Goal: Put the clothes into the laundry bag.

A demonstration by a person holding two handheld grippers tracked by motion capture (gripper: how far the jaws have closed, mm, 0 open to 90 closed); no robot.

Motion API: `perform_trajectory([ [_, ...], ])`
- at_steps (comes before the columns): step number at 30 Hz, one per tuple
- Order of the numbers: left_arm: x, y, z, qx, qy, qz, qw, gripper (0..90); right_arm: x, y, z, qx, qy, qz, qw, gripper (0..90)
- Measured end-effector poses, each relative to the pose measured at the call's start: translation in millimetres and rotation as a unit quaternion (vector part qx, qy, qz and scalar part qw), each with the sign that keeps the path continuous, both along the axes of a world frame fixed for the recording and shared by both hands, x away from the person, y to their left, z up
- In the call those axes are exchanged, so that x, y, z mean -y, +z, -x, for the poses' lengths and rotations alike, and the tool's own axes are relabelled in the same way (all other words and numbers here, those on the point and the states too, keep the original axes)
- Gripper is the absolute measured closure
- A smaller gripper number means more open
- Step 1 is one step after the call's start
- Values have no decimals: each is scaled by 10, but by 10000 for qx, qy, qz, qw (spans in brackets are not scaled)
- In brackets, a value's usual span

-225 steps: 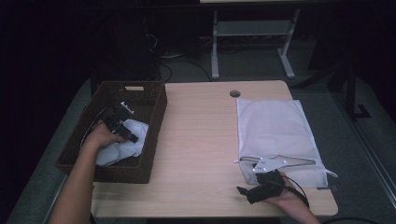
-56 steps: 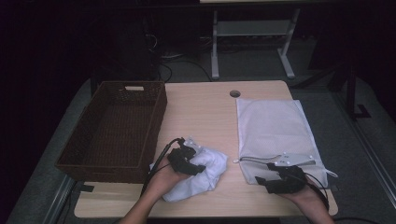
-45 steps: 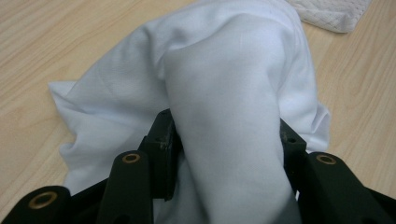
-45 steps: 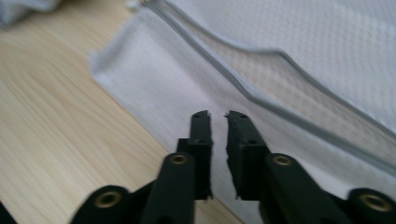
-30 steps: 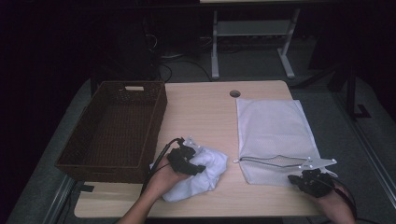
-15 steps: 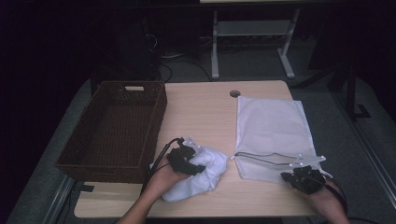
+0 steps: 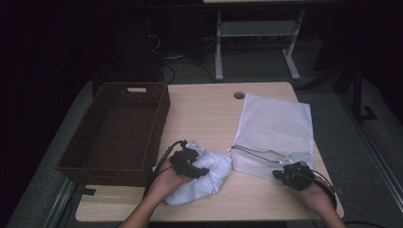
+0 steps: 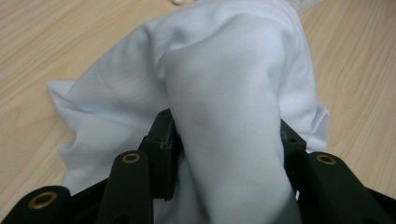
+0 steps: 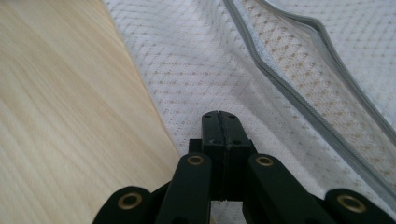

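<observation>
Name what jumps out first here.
The left gripper is clamped on a bunched white cloth at the table's near edge, beside the brown wicker basket. To the right, the right gripper, jaws shut, pinches the near edge of a white mesh zip bag, whose opening gapes.

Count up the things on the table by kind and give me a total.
Dark brown woven wicker basket: 1
White mesh laundry bag with a grey zipper: 1
Crumpled white cloth garment: 1
Hand-held black grippers, left gripper and right gripper: 2
Total: 5
</observation>
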State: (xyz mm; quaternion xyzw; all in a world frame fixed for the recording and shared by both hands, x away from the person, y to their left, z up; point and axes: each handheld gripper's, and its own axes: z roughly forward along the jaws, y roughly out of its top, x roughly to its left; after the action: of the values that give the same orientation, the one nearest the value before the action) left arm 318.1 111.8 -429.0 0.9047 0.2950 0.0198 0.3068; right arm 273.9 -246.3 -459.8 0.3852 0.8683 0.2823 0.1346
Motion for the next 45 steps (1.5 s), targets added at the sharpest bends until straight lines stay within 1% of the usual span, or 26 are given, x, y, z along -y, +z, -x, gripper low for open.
perform_trajectory([
  [12,0,-1,1,-3,10,11,10000,527,-316,-3,-173,41,284,4,9996,900],
  [17,-1,-1,4,3,8,3,10000,528,-467,-12,-236,-7,378,-139,9992,900],
  [19,-1,-1,4,2,14,11,10000,527,-542,-8,-255,-4,452,-112,9989,900],
  [27,-4,-2,4,-14,19,25,10000,528,-903,-8,-354,4,828,-127,9965,900],
  [31,-5,-3,5,-11,16,23,10000,528,-1054,-12,-364,-33,968,-218,9951,900],
  [33,-6,-2,6,-9,12,20,10000,528,-1105,-13,-356,-13,1042,-212,9943,900],
  [35,-5,-2,6,-7,8,17,10000,528,-1116,-11,-344,-6,1048,-197,9943,900],
  [37,-6,-3,5,-7,7,20,10000,529,-1088,-2,-341,-16,1036,-209,9944,900],
  [42,-5,-3,3,-10,-4,14,10000,529,-938,106,-306,51,961,-482,9942,899],
  [45,-3,-3,1,-12,-12,8,10000,529,-808,185,-291,130,839,-612,9945,864],
])
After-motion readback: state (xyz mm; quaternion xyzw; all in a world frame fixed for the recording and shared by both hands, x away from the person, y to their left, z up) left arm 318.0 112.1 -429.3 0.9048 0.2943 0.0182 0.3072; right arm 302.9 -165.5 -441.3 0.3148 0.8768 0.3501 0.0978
